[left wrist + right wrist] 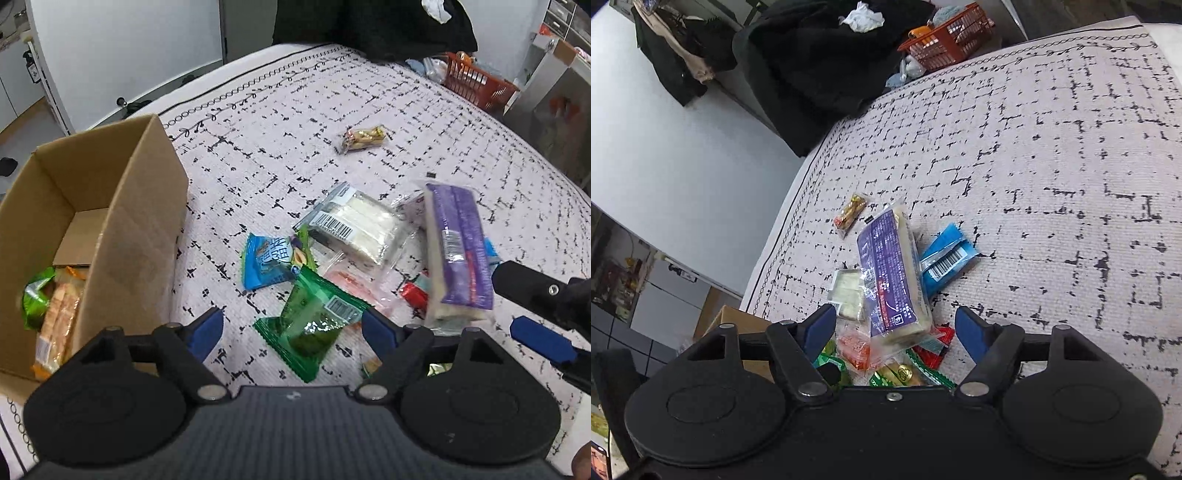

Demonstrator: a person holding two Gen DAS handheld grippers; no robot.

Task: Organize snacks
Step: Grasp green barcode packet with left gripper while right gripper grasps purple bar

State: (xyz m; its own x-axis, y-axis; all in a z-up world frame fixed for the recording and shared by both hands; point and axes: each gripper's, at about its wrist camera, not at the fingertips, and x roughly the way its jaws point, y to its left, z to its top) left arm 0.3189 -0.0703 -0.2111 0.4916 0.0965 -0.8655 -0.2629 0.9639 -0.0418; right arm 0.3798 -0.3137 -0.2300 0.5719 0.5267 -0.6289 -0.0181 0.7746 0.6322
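Purple pack (pixel 892 280) at my right gripper's (pixel 895 328) 12 o'clock, long axis 11-to-5, near end between spread jaws. Left gripper (pixel 291 328) also spread, over green packet (pixel 314 328); box (pixel 92 206) at 9 o'clock.

Lighting: even, bright, indoor; soft shadows. Fisheye bending at edges. Motion blur on purple-wrapped white snack pack (pixel 458 254).

We are looking at a bed (pixel 369 110) under a white cover with black dashes. A cardboard box (pixel 122 221) is sitting on it at the left. A snack pile is lying nearby: a green packet (pixel 314 325), a blue packet (pixel 264 264), a clear pack of white bars (pixel 362 229). A gold-wrapped snack (pixel 364 137) is lying apart, and an orange basket (pixel 476 83) is standing at the far edge.
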